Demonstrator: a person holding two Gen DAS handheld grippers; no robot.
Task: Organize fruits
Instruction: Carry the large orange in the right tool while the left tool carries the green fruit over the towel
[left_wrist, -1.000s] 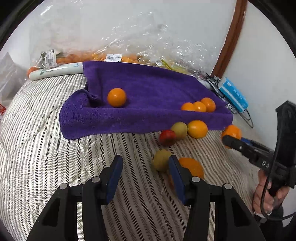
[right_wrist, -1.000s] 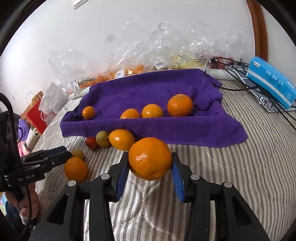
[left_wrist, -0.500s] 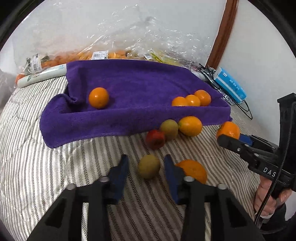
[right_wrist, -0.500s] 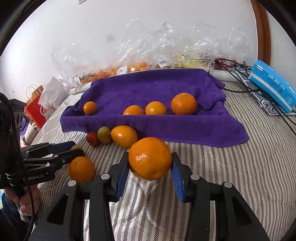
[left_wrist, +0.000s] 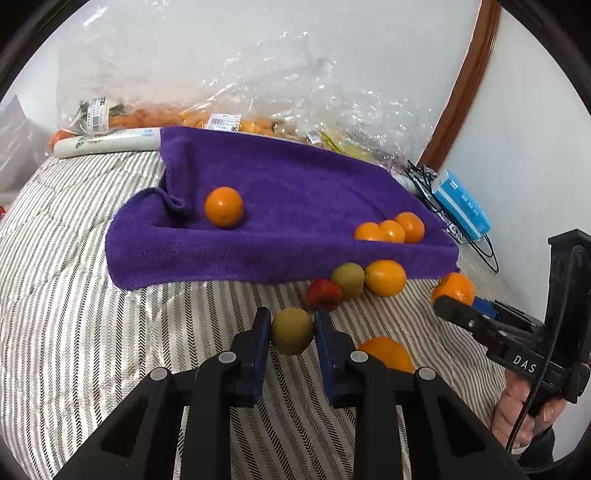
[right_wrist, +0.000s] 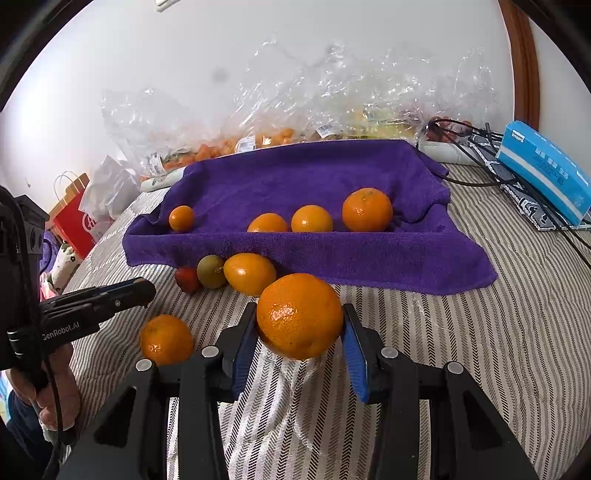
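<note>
left hand-held gripper grips green fruit | right hand-held gripper grips orange | towel edge near

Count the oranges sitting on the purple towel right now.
4. One small orange sits alone near the towel's left end; three more line up toward the right. Folds could hide others.

Four oranges lie on the towel; other fruits lie before it.

Home bedroom: striped quilted bedspread
</note>
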